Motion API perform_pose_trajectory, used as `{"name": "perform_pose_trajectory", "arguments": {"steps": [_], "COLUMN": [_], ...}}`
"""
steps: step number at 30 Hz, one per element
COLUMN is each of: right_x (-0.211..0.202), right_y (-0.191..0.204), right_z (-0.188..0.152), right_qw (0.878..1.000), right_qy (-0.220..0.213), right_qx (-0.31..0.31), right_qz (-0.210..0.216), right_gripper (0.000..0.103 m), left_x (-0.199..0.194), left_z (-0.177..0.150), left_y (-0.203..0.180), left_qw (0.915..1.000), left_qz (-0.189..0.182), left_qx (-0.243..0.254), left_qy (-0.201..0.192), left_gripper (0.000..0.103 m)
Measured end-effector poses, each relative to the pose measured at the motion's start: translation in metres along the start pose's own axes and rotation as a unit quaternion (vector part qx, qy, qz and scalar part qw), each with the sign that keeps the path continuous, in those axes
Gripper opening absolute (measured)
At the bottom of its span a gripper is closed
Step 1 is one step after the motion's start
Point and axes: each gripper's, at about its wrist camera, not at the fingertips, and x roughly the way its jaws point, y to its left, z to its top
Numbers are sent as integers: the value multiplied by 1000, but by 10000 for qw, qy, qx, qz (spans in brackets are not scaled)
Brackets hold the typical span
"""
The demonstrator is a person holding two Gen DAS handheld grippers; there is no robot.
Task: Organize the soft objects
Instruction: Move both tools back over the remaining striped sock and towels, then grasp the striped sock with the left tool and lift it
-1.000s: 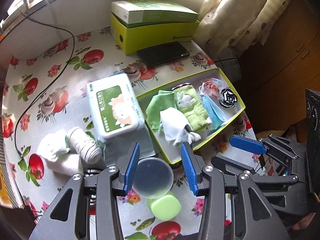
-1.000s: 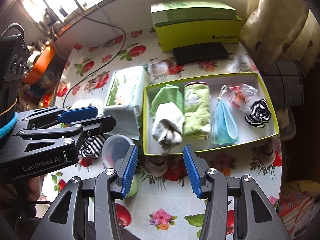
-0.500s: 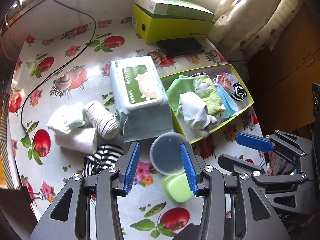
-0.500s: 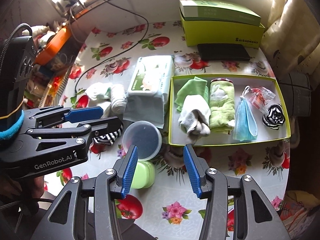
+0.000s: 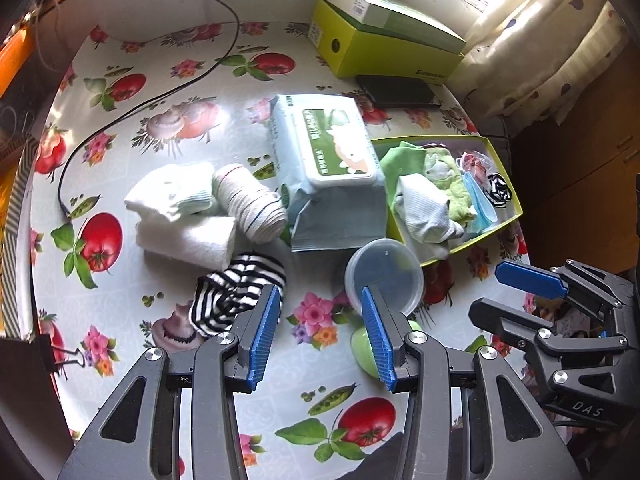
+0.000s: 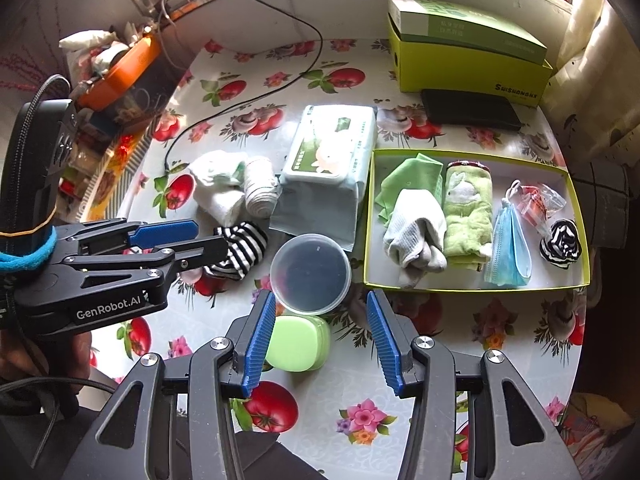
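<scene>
Reading the layout: I have both tongs above the surface, pointing steeply down; nothing gripped by either;
Left tongs: jaws standing apart, empty; bare floral cloth between the blue pads;
Right tongs: jaws apart at a middling gap, empty; a green soap-like case and the rim of a clear round tub show between them, neither touched as far as I can tell;
Next thing, my guess: the striped sock, loose on the surface, not yet in the tray;
Where it lies: just ahead of my left tongs and off to their left side, touching or nearly touching the left pad's tip in the left wrist view; I cannot tell which;
Long axis: a crumpled bundle, running roughly from lower left to upper right in the left wrist view, slantwise to the jaw line;
Nearer hand: left, clearly; in the right wrist view the left tongs partly cover the sock, while my right tongs sit beyond the tub from it;
Other loose soft things: white rolled cloths and a pale ribbed sock roll, farther ahead of the left tongs, beside the wipes pack;
Tray: to the right of the wipes pack, already holding several soft things;
Move needed, as I judge: shift left tongs sideways to the left, roll to square the jaws across the bundle.
</scene>
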Motion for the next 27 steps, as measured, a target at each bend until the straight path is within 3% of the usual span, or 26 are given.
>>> {"name": "perform_pose_trajectory", "arguments": {"steps": [20,27], "right_x": [12,15], "right_y": [19,19], "right_z": [1,1], "right_qw": [9994,9993], "right_qy": [215,264], "right_qx": [-257,-247], "right_qz": [70,44], "right_gripper": [47,47], "left_x": [20,39], "left_z": [-28,-32], "left_y": [70,83], "left_qw": [9950,9936], "left_qz": [-125,-80], "left_qx": [-926,-1019], "left_qy": [361,486], "left_gripper": [44,44]}}
